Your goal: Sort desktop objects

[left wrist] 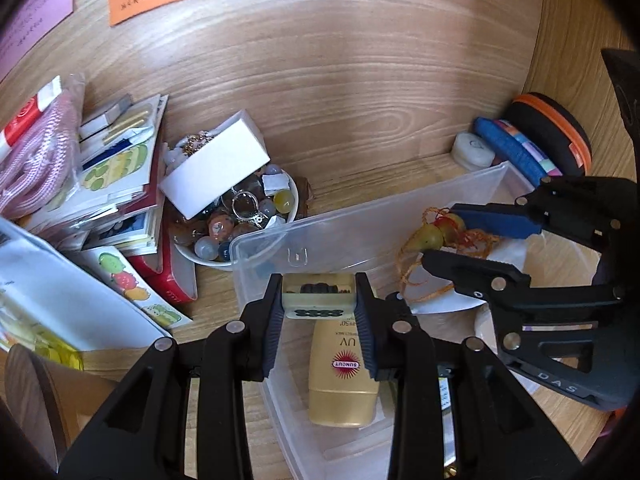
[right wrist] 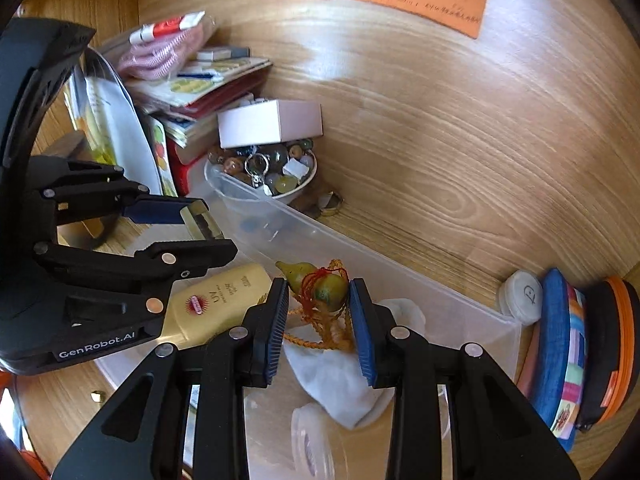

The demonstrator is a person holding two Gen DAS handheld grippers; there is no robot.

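Observation:
My left gripper (left wrist: 319, 300) is shut on a small cream tile box (left wrist: 318, 295) with a dark pattern, held over the clear plastic bin (left wrist: 360, 220). It also shows in the right wrist view (right wrist: 202, 222). My right gripper (right wrist: 319, 300) is shut on a green gourd charm (right wrist: 328, 290) with red and orange cords, held above the bin. The charm also shows in the left wrist view (left wrist: 438, 234). A gold sunscreen tube (left wrist: 342, 372) lies in the bin below the left gripper. A white cloth (right wrist: 340, 376) lies in the bin under the charm.
A white bowl (left wrist: 292, 208) of beads and rings, with a white box (left wrist: 216, 168) on top, stands left of the bin. Booklets and a pink cord bag (left wrist: 36, 148) are stacked at the far left. Cases and a white disc (right wrist: 520, 296) lean at the right. Wooden walls enclose the shelf.

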